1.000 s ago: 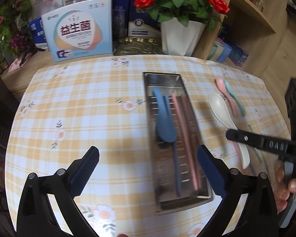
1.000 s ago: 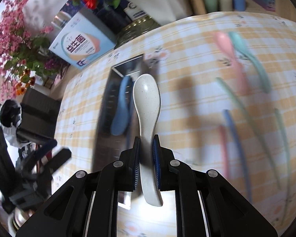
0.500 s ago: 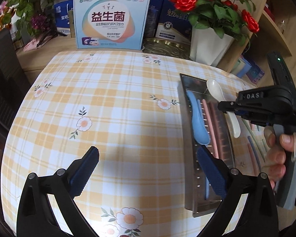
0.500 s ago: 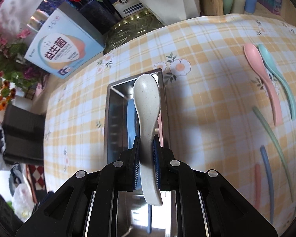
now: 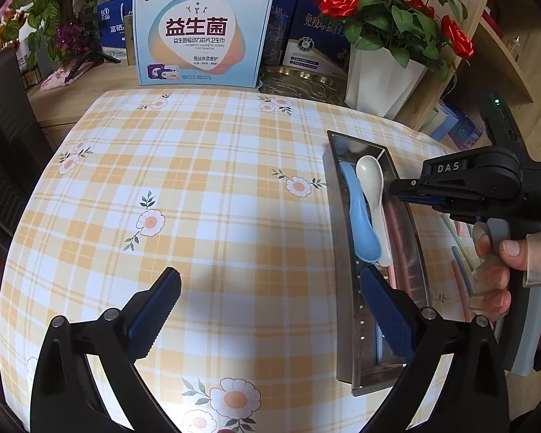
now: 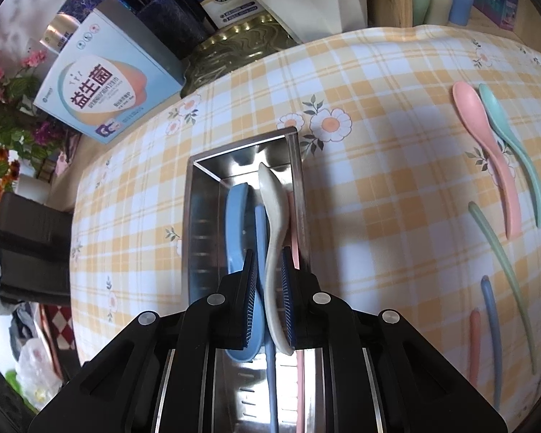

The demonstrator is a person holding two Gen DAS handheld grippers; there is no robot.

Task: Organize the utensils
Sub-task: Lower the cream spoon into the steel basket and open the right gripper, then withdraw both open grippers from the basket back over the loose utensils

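Two blue pads of the right gripper (image 6: 267, 301) stand slightly apart around the handle of the white spoon (image 6: 275, 238); whether they still press on it cannot be told, and the spoon lies tilted on its side in the steel tray (image 6: 197, 231), against the blue spoon (image 6: 236, 227). The left gripper (image 5: 270, 315) hangs wide open and empty over the tablecloth (image 5: 205, 195), its right pad just over the tray's near end. Only the right wrist view shows the loose utensils well apart from the tray: a pink spoon (image 6: 487, 151) and a teal spoon (image 6: 512, 144) side by side, with thin coloured chopsticks (image 6: 501, 259) nearer. Only the left wrist view shows the hand (image 5: 505, 270) on the right gripper's trigger. Behind the yellow checked cloth stand a printed box (image 5: 198, 36) and red roses in a white vase (image 5: 382, 79)
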